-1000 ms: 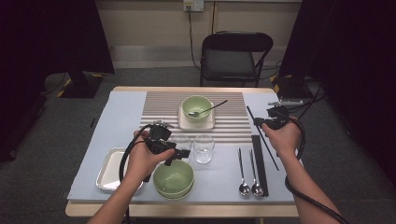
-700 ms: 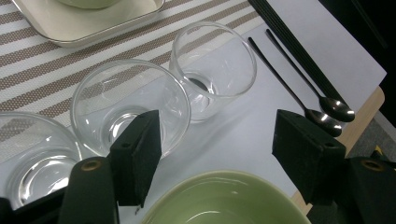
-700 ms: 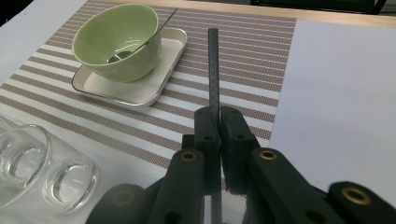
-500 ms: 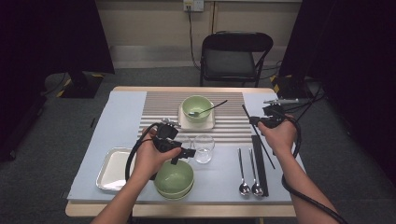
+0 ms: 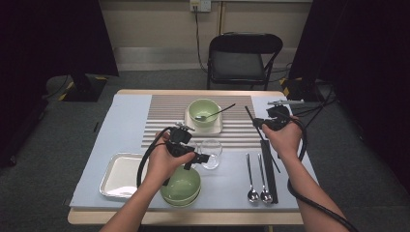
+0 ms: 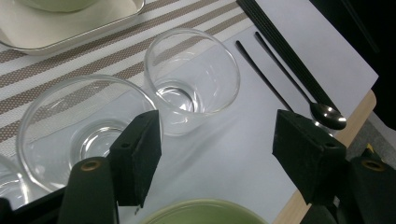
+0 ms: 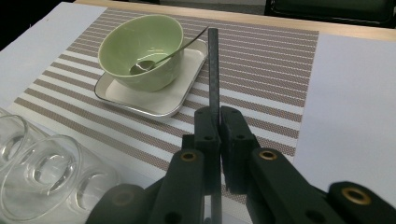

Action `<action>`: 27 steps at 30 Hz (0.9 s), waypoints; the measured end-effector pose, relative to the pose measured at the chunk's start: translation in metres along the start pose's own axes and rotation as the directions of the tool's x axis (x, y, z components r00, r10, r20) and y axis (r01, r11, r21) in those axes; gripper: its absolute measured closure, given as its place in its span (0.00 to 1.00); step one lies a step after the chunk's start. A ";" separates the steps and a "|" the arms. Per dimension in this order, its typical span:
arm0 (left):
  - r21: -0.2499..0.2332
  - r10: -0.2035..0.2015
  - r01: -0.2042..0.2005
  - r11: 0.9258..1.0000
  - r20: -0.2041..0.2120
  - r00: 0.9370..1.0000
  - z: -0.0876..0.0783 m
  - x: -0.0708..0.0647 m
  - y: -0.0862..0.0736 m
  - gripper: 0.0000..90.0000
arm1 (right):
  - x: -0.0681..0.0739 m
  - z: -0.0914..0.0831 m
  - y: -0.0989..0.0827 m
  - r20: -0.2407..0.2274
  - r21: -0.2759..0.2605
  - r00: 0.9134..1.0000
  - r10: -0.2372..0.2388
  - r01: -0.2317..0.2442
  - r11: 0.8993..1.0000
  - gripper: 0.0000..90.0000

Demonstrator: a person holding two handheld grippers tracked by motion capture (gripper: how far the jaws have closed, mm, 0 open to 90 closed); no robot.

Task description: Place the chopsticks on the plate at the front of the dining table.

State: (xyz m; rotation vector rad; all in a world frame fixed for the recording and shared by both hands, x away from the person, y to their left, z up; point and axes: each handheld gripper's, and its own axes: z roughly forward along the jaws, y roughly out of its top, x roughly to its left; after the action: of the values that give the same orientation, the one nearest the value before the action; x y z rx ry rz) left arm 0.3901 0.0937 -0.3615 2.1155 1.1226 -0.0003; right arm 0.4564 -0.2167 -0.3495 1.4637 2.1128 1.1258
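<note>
My left gripper (image 5: 198,159) (image 6: 217,135) is open, jaws wide apart with nothing pressed between them. It hovers low over the table beside the clear glasses (image 5: 211,153). In the left gripper view one glass (image 6: 192,79) stands just beyond the gap and a second glass (image 6: 79,126) lies past the left jaw. My right gripper (image 5: 259,123) (image 7: 215,116) is shut on a thin black chopstick (image 7: 213,65) (image 5: 251,115), held above the striped mat (image 5: 164,116) to the right of a green bowl (image 5: 203,110) (image 7: 140,49) with a spoon in it.
The green bowl rests on a small white tray (image 7: 154,100). Stacked green bowls (image 5: 181,186) sit near the front edge under the left hand, a metal tray (image 5: 118,174) to their left. Two spoons (image 5: 251,179) and a black strip (image 5: 270,174) lie at front right. A chair (image 5: 241,58) stands behind the table.
The left hand has drifted right, bringing its open gripper closer to the glasses. The right hand has stayed about where it was, still clamping the chopstick.
</note>
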 end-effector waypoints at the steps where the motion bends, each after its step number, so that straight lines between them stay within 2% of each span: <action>1: 0.000 0.000 0.000 1.000 0.000 1.000 0.000 0.000 0.000 0.36 | 0.000 0.000 0.000 0.000 0.000 1.000 0.000 0.000 1.000 0.96; 8: 0.002 -0.007 0.007 1.000 0.024 1.000 0.005 -0.003 0.002 0.36 | 0.006 0.001 0.003 -0.018 -0.002 1.000 -0.012 0.012 1.000 0.96; 10: 0.001 -0.007 0.007 1.000 0.026 1.000 0.007 -0.003 0.003 0.36 | 0.010 0.001 0.004 -0.025 -0.002 1.000 -0.016 0.016 1.000 0.96; 11: 0.002 -0.007 0.007 1.000 0.012 1.000 0.008 -0.004 0.003 0.36 | 0.010 0.001 0.004 -0.027 -0.004 0.999 -0.021 0.021 1.000 0.96; 15: 0.002 -0.010 0.010 1.000 0.033 0.999 0.011 -0.005 0.004 0.36 | 0.013 0.002 0.005 -0.035 -0.005 0.999 -0.023 0.023 1.000 0.96; 18: 0.002 -0.010 0.010 1.000 0.027 1.000 0.012 -0.007 0.004 0.36 | 0.016 0.003 0.006 -0.045 -0.007 0.999 -0.024 0.024 1.000 0.96; 21: 0.005 -0.014 0.013 1.000 0.043 0.999 0.014 -0.007 0.005 0.37 | 0.020 0.003 0.008 -0.055 -0.008 0.998 -0.028 0.028 1.000 0.96; 27: 0.012 -0.013 0.012 1.000 0.048 0.999 0.017 -0.008 0.006 0.37 | 0.024 0.005 0.009 -0.068 -0.014 0.997 -0.032 0.031 0.999 0.96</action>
State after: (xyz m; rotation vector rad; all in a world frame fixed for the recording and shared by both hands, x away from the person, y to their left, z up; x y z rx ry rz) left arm 0.3952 0.0755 -0.3679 2.1075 1.1099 -0.0635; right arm 0.4555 -0.1916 -0.3417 1.4005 2.1623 1.1915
